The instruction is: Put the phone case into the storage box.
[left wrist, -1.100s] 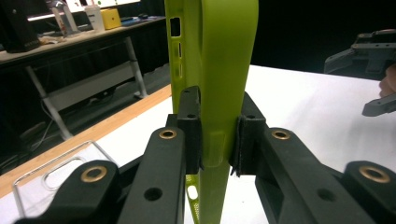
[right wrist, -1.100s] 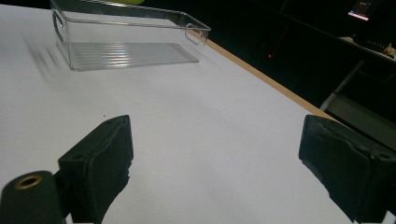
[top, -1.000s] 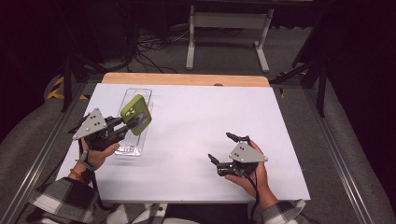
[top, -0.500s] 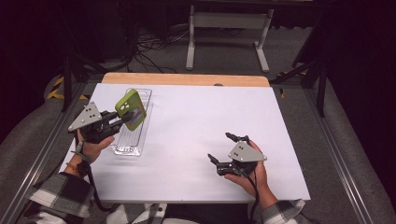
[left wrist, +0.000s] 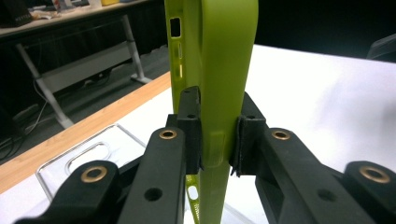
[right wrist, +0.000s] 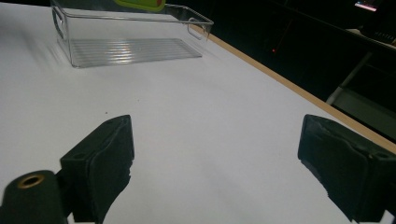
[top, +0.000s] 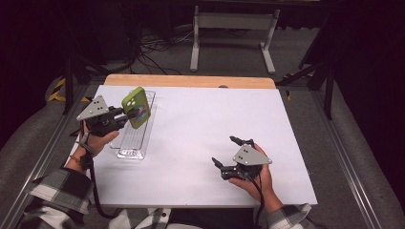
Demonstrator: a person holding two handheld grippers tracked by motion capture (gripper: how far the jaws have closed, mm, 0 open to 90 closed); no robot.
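A white table (top: 200,143) with a wooden far edge bears a clear plastic tray (top: 136,138).

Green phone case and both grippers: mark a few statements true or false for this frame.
1. The left gripper is clamped on the green phone case. True.
2. The case lies flat on the table. False: it is held up over the clear tray.
3. The right gripper stands open with nothing between its jaws. True.
4. The tray sits beside the right hand. False: it sits on the left side, by the left hand.
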